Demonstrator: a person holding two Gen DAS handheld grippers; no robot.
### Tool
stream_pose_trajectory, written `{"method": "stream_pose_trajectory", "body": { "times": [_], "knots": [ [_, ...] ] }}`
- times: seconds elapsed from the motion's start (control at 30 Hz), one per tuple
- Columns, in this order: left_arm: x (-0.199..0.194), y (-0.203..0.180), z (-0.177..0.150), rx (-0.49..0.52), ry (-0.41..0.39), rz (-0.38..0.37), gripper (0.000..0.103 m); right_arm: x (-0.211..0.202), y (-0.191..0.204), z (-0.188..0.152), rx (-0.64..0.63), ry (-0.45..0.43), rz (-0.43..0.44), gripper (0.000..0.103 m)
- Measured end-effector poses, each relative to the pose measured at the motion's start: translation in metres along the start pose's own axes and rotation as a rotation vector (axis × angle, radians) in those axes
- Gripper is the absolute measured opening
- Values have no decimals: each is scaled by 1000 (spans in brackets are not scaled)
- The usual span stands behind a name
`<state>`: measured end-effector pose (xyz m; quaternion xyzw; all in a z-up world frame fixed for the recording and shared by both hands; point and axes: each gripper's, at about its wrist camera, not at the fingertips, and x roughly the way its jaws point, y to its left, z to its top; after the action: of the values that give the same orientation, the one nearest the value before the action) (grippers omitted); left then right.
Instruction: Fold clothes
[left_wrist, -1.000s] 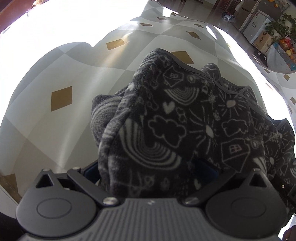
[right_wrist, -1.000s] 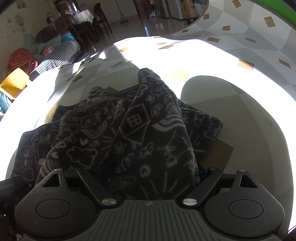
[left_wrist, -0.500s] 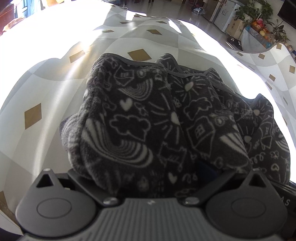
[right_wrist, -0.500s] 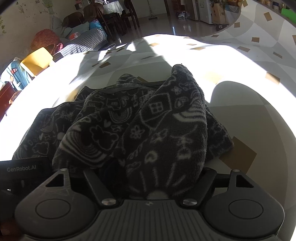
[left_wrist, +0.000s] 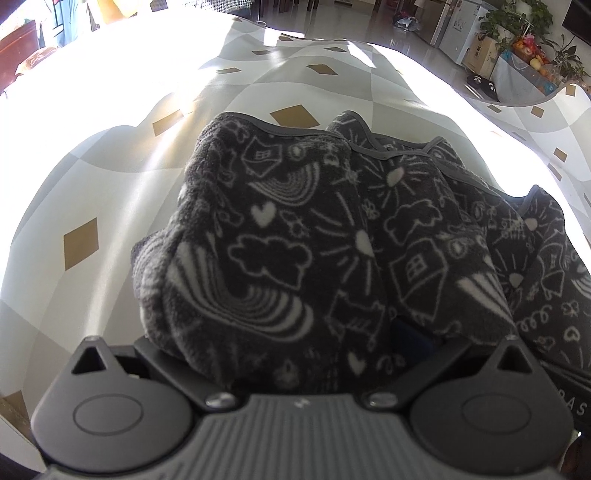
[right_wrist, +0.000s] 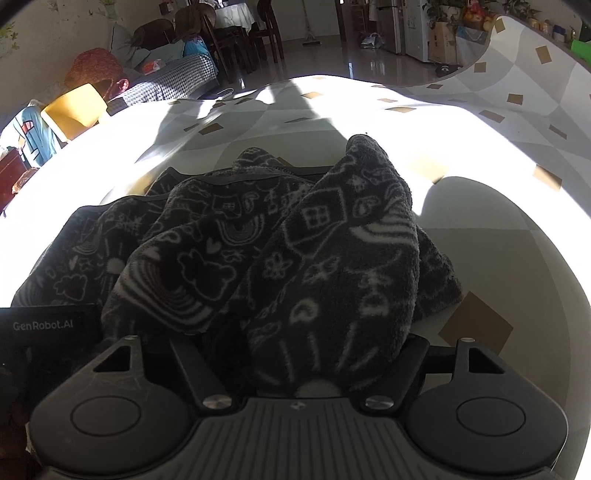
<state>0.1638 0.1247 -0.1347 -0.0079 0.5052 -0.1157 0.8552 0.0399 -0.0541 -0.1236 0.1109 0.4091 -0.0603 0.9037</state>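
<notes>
Sunlit diamond-patterned tablecloth (left_wrist: 110, 192); both hand-held grippers (left_wrist: 295, 354) (right_wrist: 295, 354) seemingly clench bunched dark fleece (left_wrist: 295, 236), the right's jaws just closing.

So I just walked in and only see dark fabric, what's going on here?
A person is folding a dark fleece garment printed with white doodles on a diamond-patterned tablecloth. Both handheld grippers have bunched fleece between their fingers: the left gripper at one end, the right gripper, whose jaws have just been closing, at the other.
</notes>
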Motion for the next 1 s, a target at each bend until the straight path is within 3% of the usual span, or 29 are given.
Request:
{"method": "stream_pose_trajectory", "body": {
  "times": [0.07, 0.13, 0.27, 0.37, 0.57, 0.7, 0.8, 0.87, 1.0],
  "knots": [
    [-2, -4, -1, 24, -12, -19, 85, -1, 4, -2, -21, -4, 30, 49],
    [-5, -7, -3, 42, -23, -38, 76, -2, 8, -3, -44, -8, 51, 44],
    [-14, -10, -7, 72, -57, -79, 62, -7, 14, -7, -75, -5, 115, 39],
    [-21, -16, -10, 122, -78, -81, 59, -12, 19, -11, -110, -12, 159, 38],
    [-31, -11, -15, 95, -52, -121, 58, -25, 22, -18, -145, -19, 199, 38],
    [-30, -12, -17, 102, -31, -130, 59, -29, 25, -22, -189, 0, 157, 38],
    [-26, -10, -15, 82, -18, -102, 68, -25, 17, -19, -129, 24, 124, 48],
    [-22, -5, -14, 54, -5, -70, 80, -22, 10, -18, -79, 39, 95, 54],
    [-16, 1, -11, 12, 14, -52, 88, -22, 2, -14, -29, 39, 43, 58]
  ]
}}
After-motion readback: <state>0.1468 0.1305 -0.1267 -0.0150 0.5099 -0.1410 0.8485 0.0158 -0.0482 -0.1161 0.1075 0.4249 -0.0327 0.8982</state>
